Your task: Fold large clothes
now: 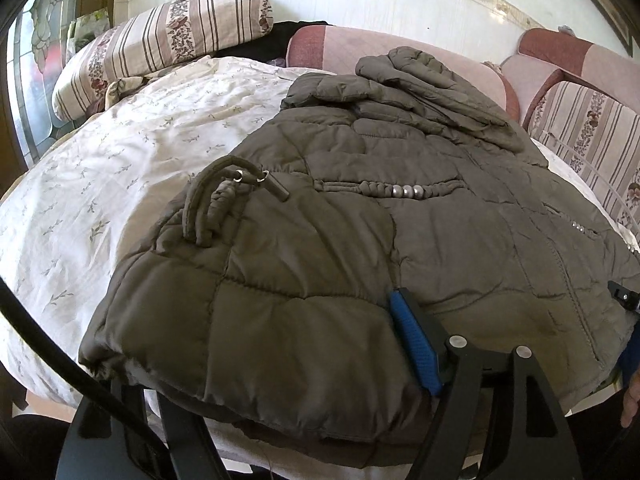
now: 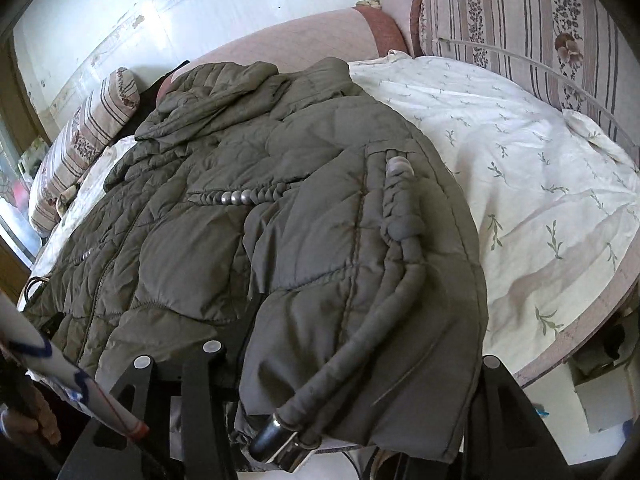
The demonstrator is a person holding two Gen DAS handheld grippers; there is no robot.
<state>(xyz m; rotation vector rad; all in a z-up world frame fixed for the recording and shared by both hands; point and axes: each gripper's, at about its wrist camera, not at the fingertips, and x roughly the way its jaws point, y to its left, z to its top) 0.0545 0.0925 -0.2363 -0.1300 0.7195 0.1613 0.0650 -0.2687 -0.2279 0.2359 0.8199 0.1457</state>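
Note:
A large olive-grey quilted jacket (image 1: pixel 400 208) lies spread on the bed, hood at the far end, a braided belt with metal beads (image 1: pixel 404 191) across its middle. In the left wrist view the near hem corner drapes over my left gripper (image 1: pixel 280 380); one blue-padded finger (image 1: pixel 414 340) shows on top, the other is hidden under the cloth. In the right wrist view the jacket (image 2: pixel 280 200) hem covers my right gripper (image 2: pixel 352 392); its fingers are hidden. A braided belt end with metal buckle (image 2: pixel 288 440) lies over the hem.
The jacket rests on a white floral sheet (image 1: pixel 120 168), which also shows in the right wrist view (image 2: pixel 520 168). Striped bolster cushions (image 1: pixel 160 40) and pink padded cushions (image 1: pixel 400 48) ring the bed. The bed's near edge (image 2: pixel 580 328) drops to the floor.

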